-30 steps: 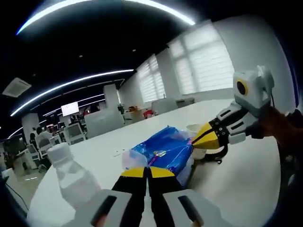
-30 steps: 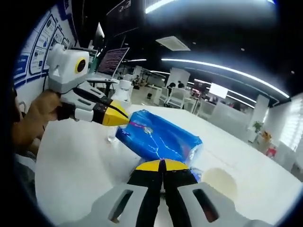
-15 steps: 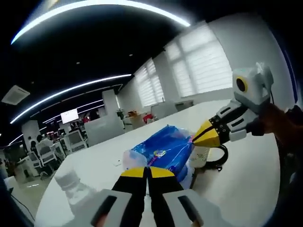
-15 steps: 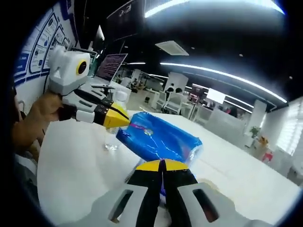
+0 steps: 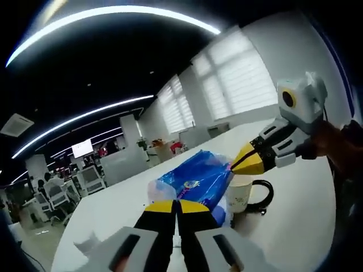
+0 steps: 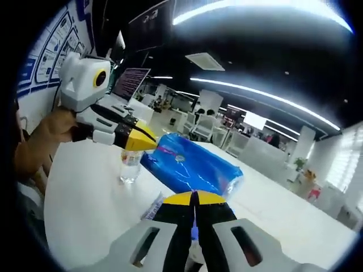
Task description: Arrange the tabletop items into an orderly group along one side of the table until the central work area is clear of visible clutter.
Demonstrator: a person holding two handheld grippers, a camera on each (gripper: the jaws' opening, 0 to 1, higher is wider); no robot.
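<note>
Lifting the blue pack (image 5: 195, 181) clear of the tabletop (image 5: 295, 226), one end in each set of jaws; that is the change over the last second. My left gripper (image 5: 176, 207) has its yellow-tipped jaws pressed together on the near end of the pack, and in the right gripper view my right gripper (image 6: 194, 198) pinches the opposite end the same way, jaws closed with no gap showing. Across from each camera I see the other gripper's tip biting the far edge. A second ago the pack sat low among the clutter; now it hangs above it. The water bottle (image 6: 130, 165), which then stood large at 8 o'clock in the left gripper view, has dropped nearly out of that view, and in the right gripper view it stands upright below the pack's left end. The mug (image 5: 243, 191) with the dark handle, earlier half hidden behind the pack, now shows plainly beneath it at 4 o'clock. My reading: the pack is airborne and ready to be carried to one side; bottle and mug remain in the central area, not yet grouped.
</note>
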